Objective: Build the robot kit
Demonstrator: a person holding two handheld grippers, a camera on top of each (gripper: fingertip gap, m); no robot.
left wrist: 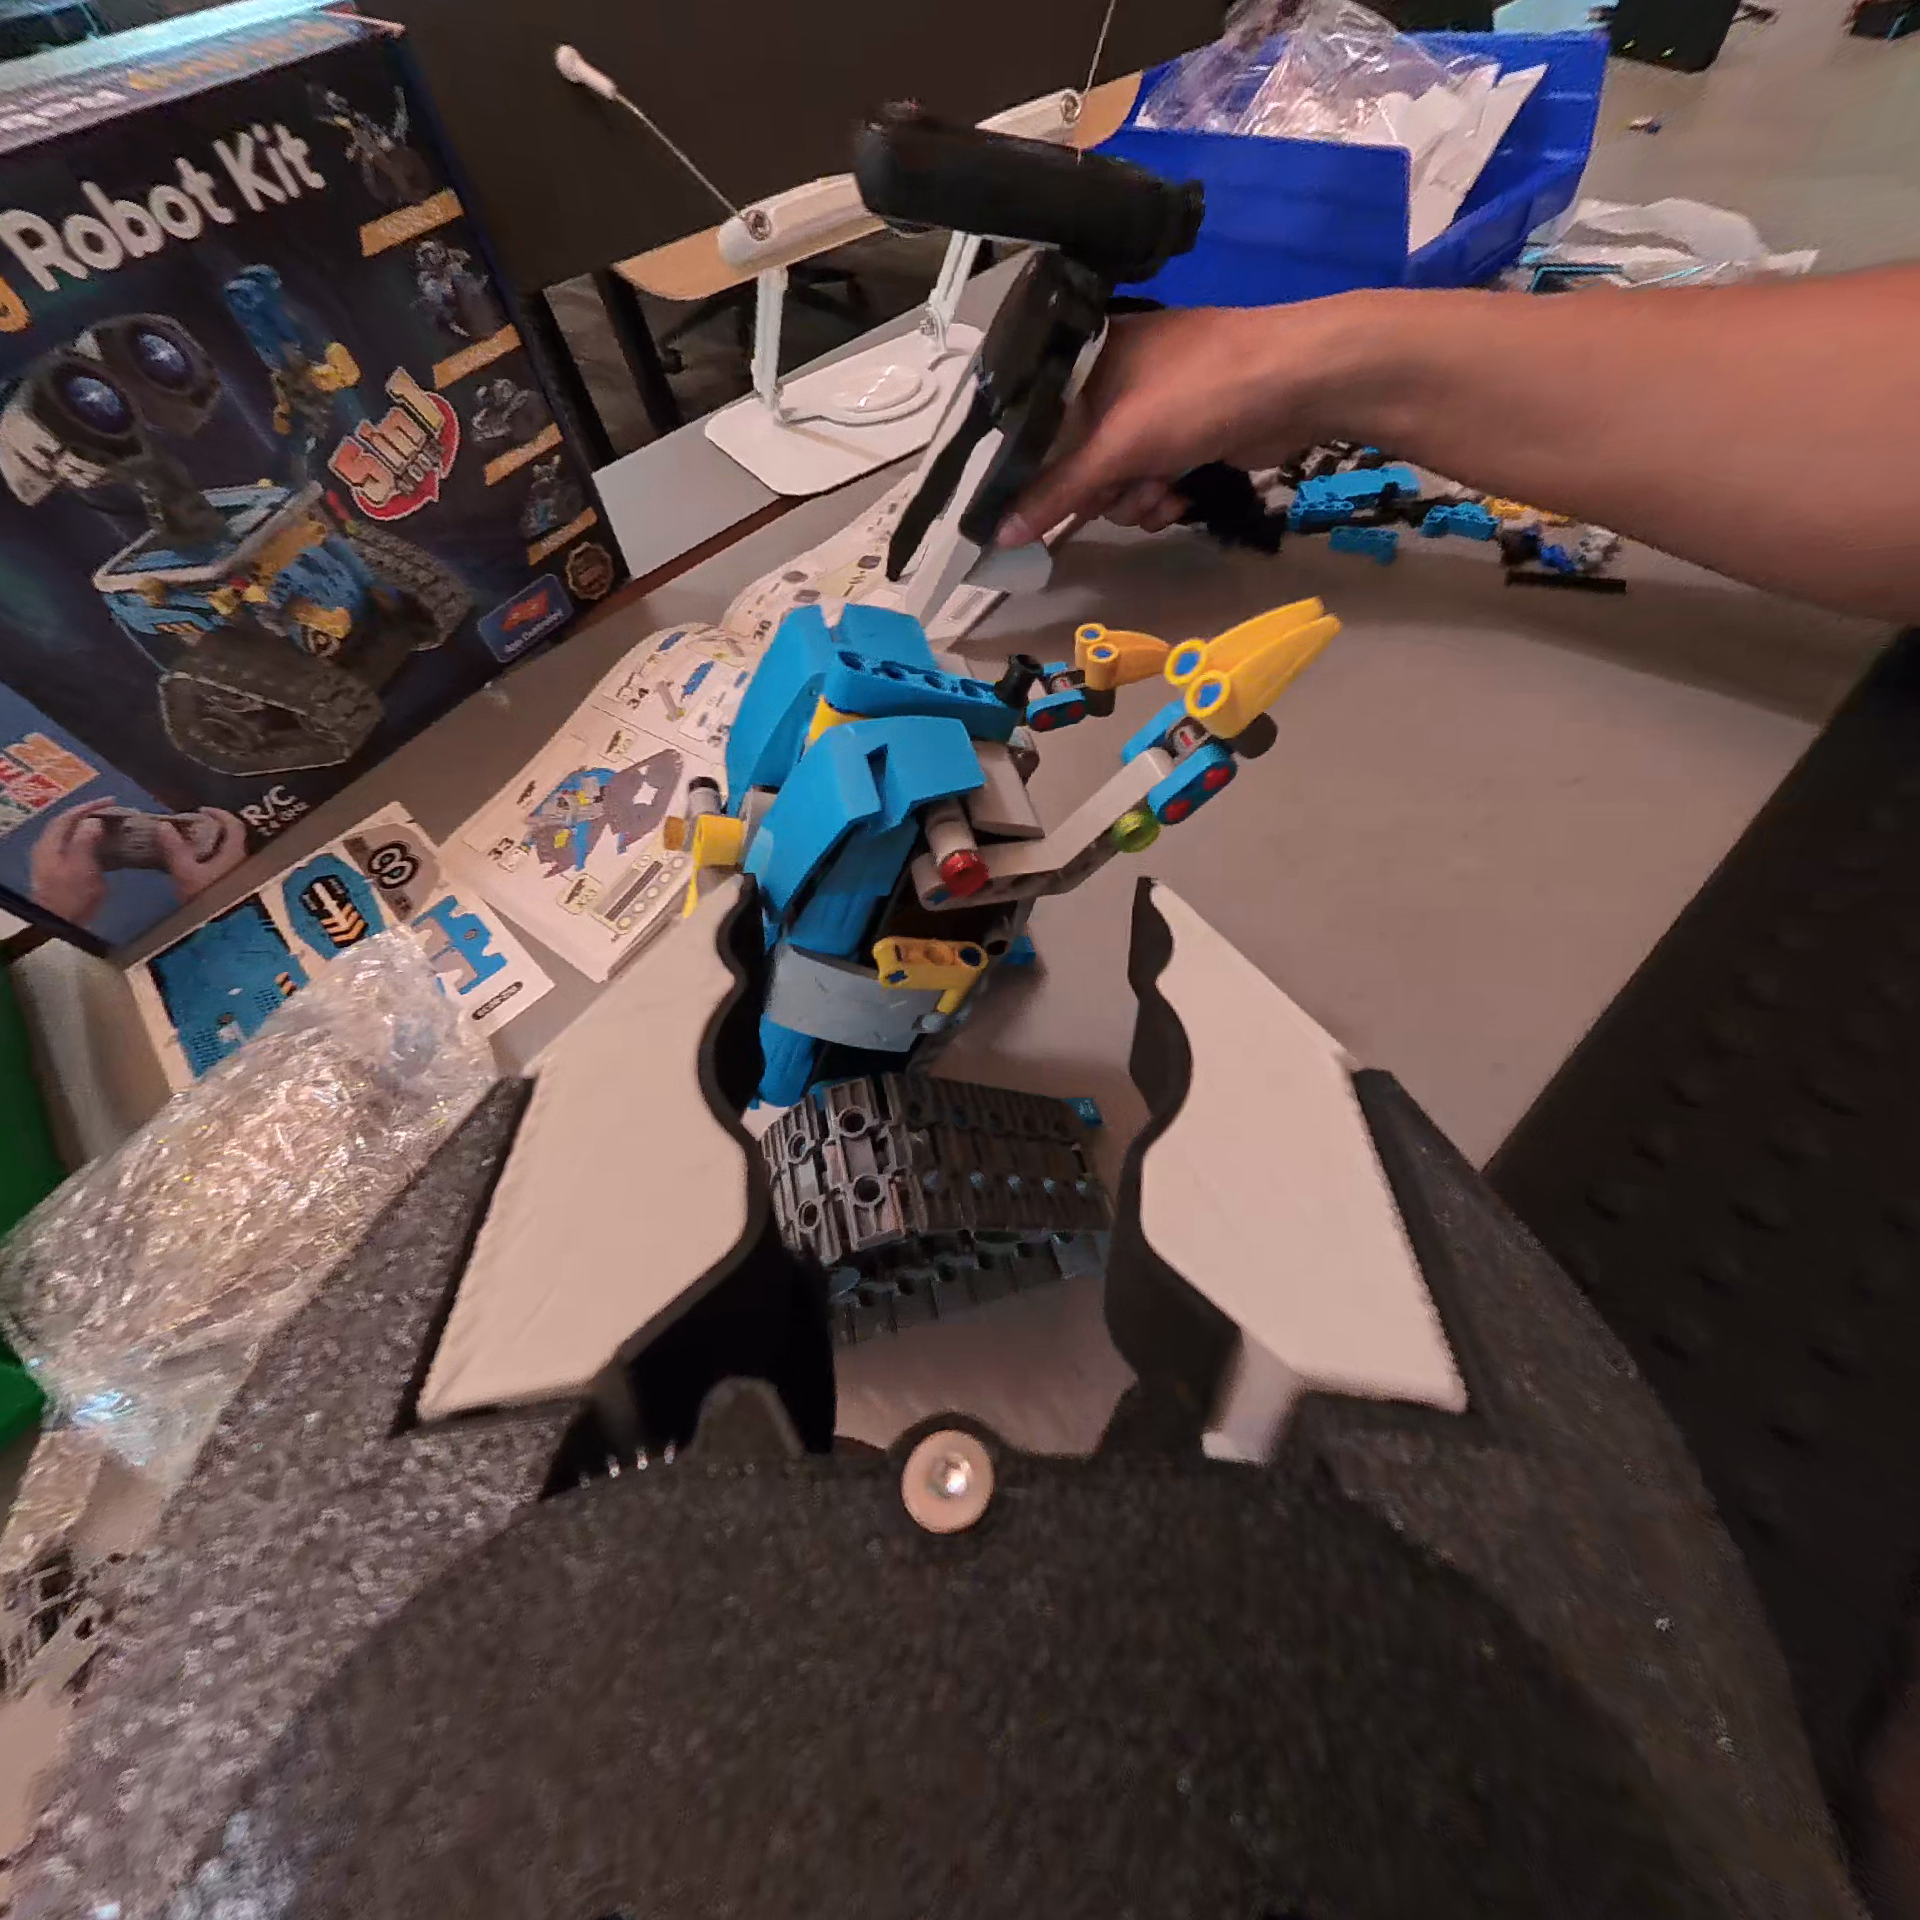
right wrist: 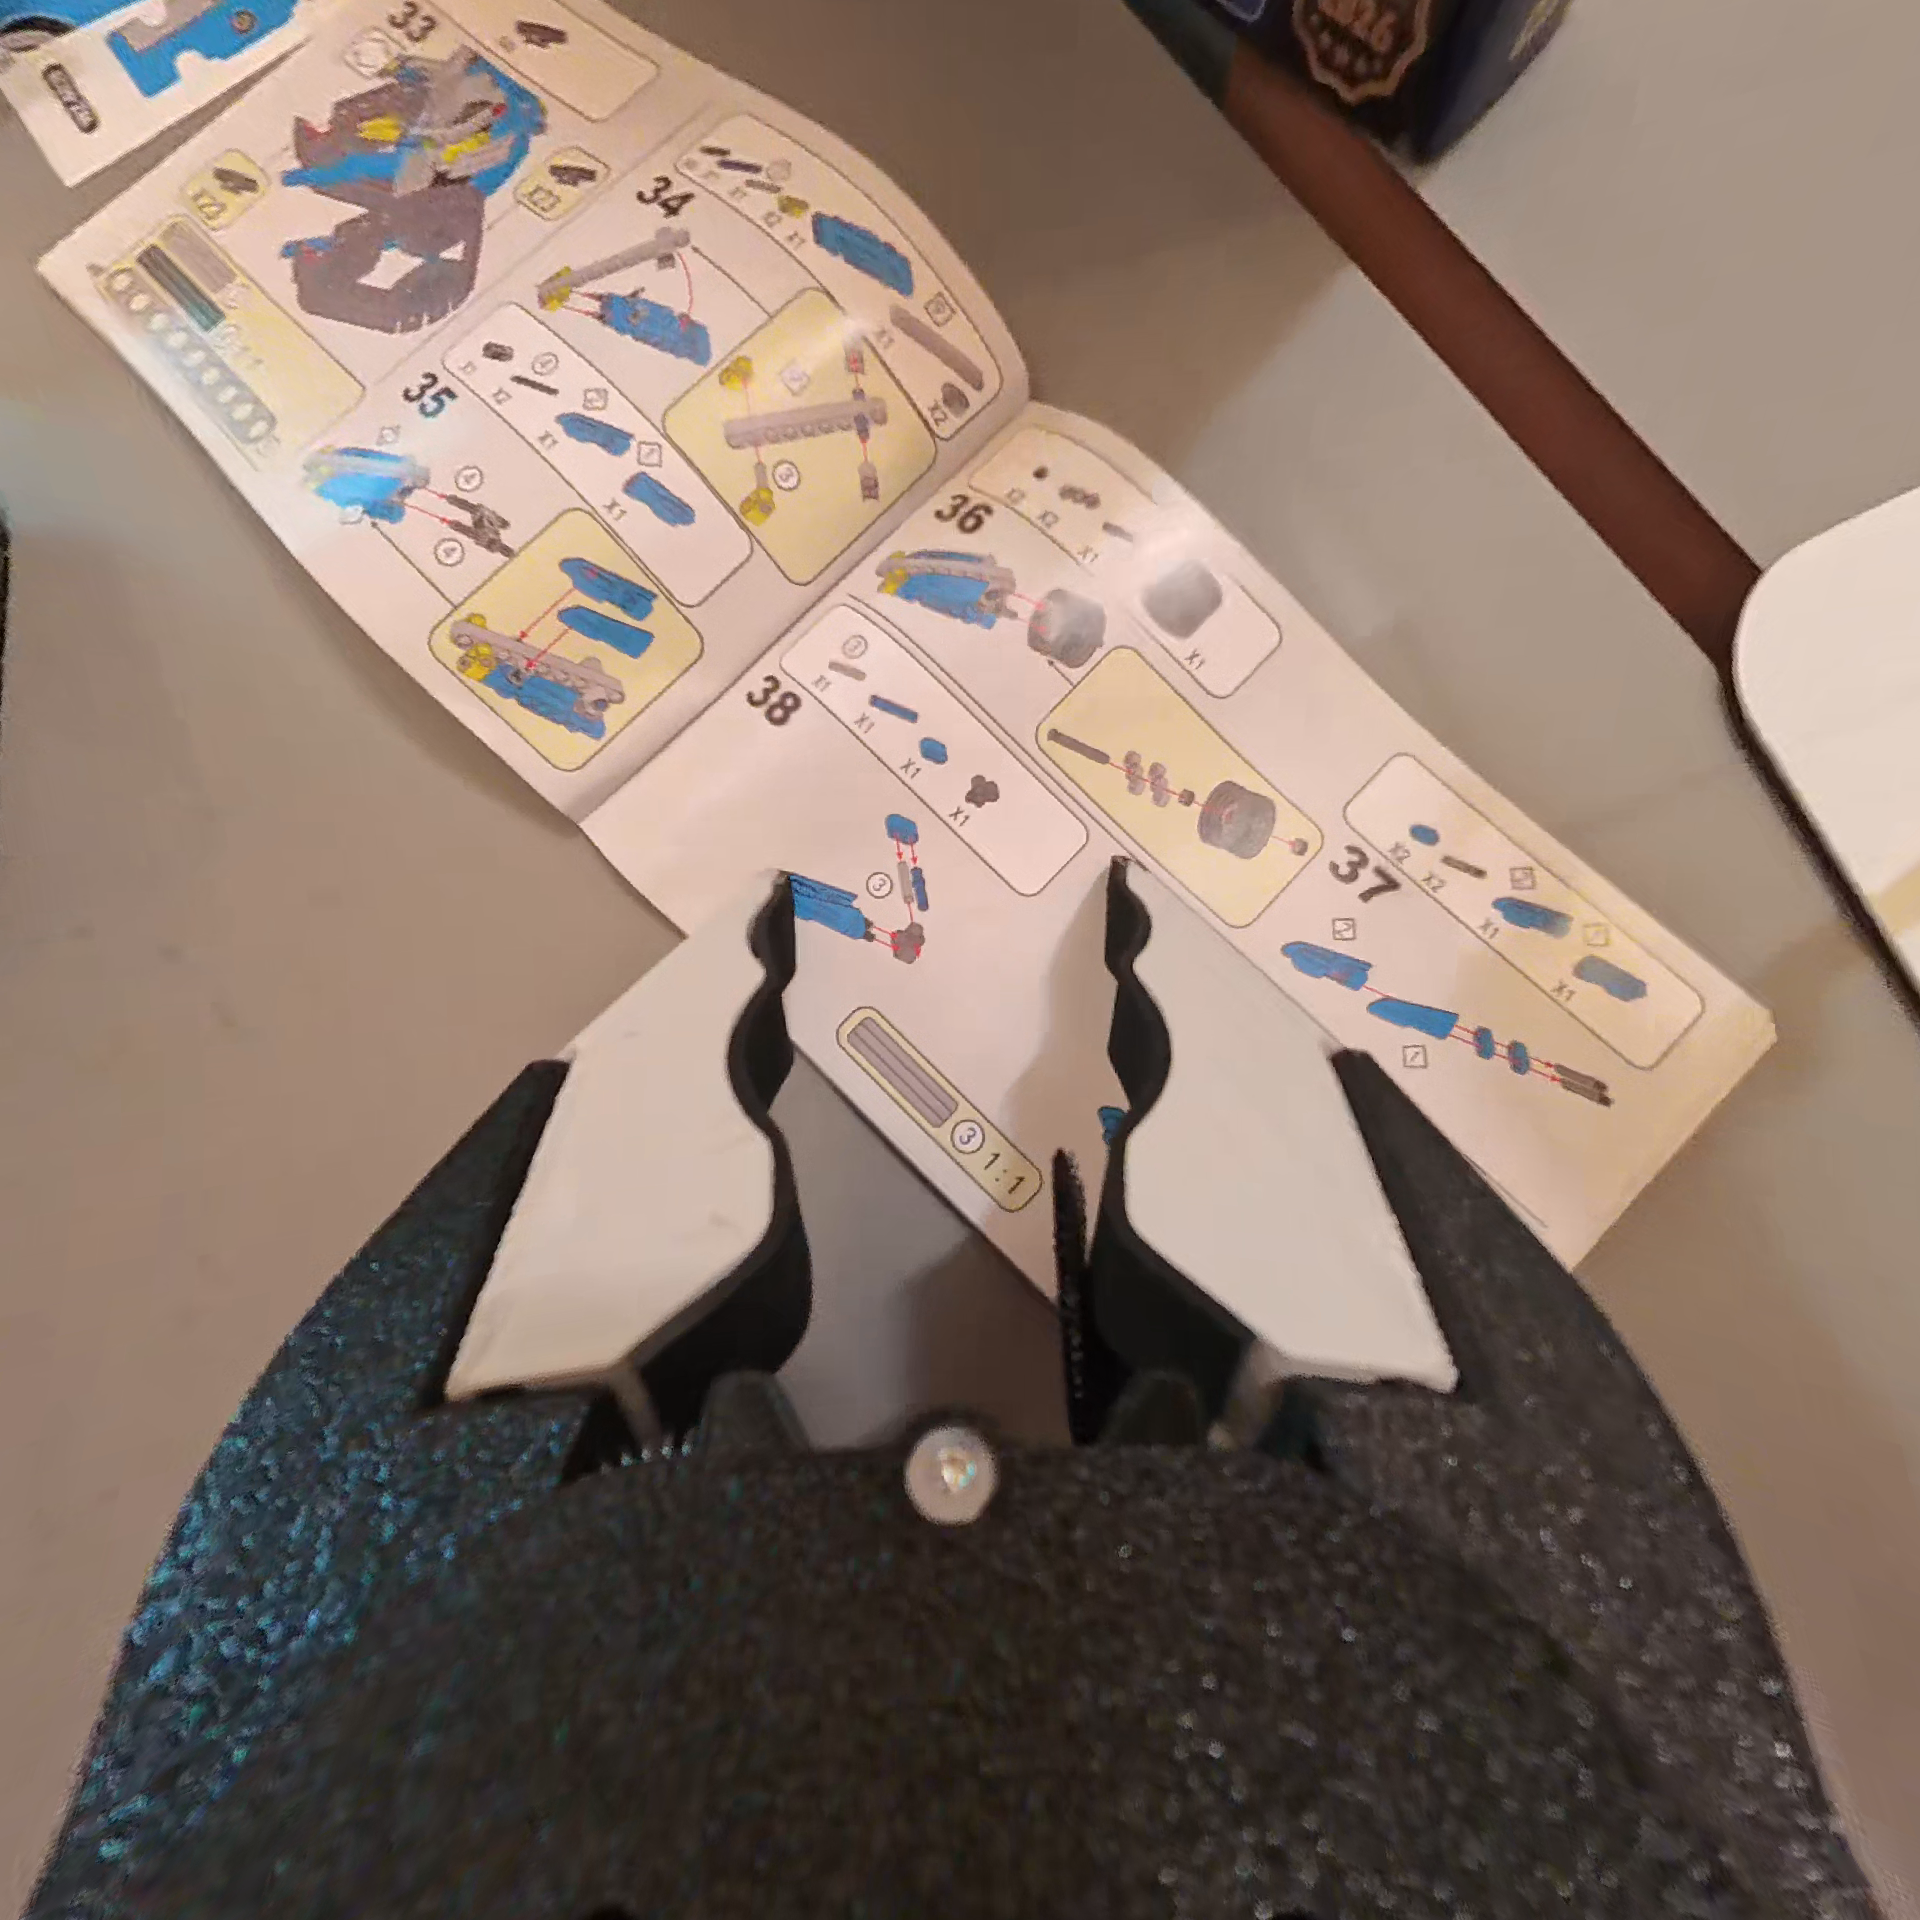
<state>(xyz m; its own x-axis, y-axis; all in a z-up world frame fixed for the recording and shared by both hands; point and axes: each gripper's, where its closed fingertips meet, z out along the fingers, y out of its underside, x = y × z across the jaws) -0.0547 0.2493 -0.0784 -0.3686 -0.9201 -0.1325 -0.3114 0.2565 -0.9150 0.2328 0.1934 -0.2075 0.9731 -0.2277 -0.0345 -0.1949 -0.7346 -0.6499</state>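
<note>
A: Starting nearest, what is the left gripper point(left wrist: 935, 894) doing?

B: Its jaws are spread wide, with nothing pinched. A blue, grey and yellow toy robot point(left wrist: 883, 821) stands between the fingertips, and I cannot tell whether the left tip touches it. The toy's grey track point(left wrist: 935, 1174) lies low between the fingers, toward 6 o'clock of its body.

A: And around it?

B: At 9 o'clock of the gripper there is crumpled clear plastic wrap point(left wrist: 239, 1132). Past that, toward 10 o'clock, a sticker sheet point(left wrist: 343, 925) lies on the grey table point(left wrist: 1403, 831), with an open instruction booklet point(left wrist: 613, 831) just beside the toy.

A: Farther out?

B: A large dark toy box point(left wrist: 239, 416) stands at 10 o'clock. At 12 o'clock a hand point(left wrist: 1164, 436) holds the right gripper point(left wrist: 925, 540) above the booklet. Loose blue parts point(left wrist: 1371, 509) lie at 2 o'clock, and a blue bin point(left wrist: 1351, 156) sits beyond them.

A: How does the right gripper point(right wrist: 945, 883) look from its own camera?

B: Jaws spread as well, empty, hanging over the lower right page of the booklet point(right wrist: 727, 468). A thin black strip point(right wrist: 1070, 1278) sits by the inner side of the right finger. At 2 o'clock is a white plate-like base point(right wrist: 1849, 727), and at 1 o'clock the box corner point(right wrist: 1382, 62).
</note>
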